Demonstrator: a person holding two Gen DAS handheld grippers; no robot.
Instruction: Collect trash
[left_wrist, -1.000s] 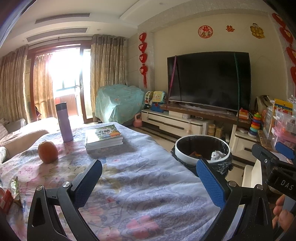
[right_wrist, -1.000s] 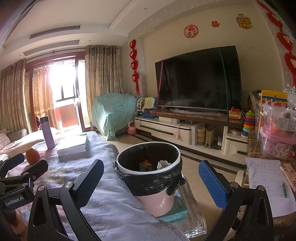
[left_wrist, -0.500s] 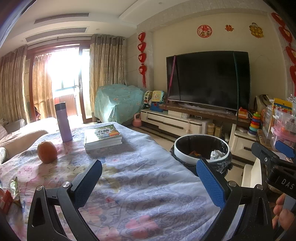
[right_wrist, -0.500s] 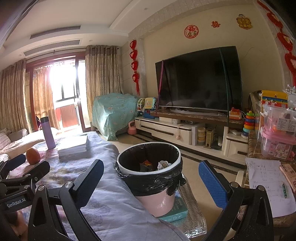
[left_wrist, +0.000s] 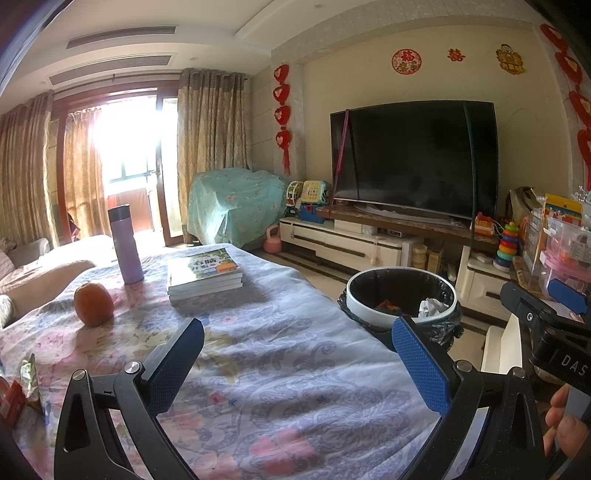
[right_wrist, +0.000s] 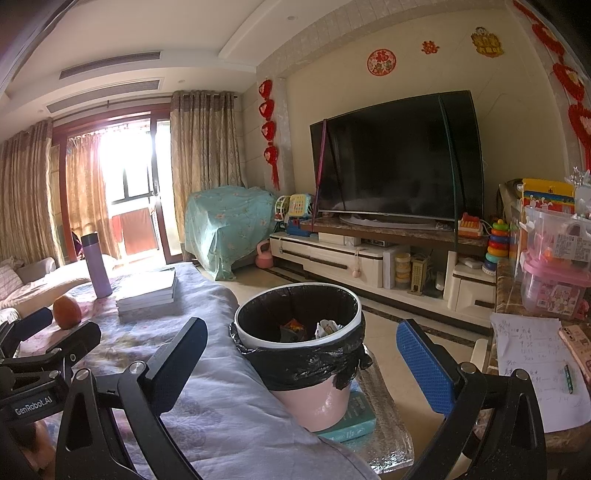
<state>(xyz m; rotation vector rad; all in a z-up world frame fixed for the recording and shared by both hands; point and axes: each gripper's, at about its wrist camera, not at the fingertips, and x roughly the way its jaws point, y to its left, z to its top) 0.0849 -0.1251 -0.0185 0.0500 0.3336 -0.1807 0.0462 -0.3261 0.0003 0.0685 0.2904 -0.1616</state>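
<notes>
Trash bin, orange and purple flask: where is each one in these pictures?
Trash bin (right_wrist: 255, 338): right wrist view, on its white rim's front.
Orange (left_wrist: 93, 303): left wrist view, middle of the fruit.
Purple flask (left_wrist: 126, 251): left wrist view, middle of its lilac body.

Daylight pours in from the far-left balcony window (left_wrist: 125, 147), blown out to white glare there and hazing the curtains (left_wrist: 210, 147) beside it. The rest of the room sits in softer, warm light. The orange (left_wrist: 93, 303) and books (left_wrist: 204, 272) cast soft shadows toward the near side. Straight lines bow at the edges (fisheye), corners go dark, and focus stays fairly sharp throughout.
</notes>
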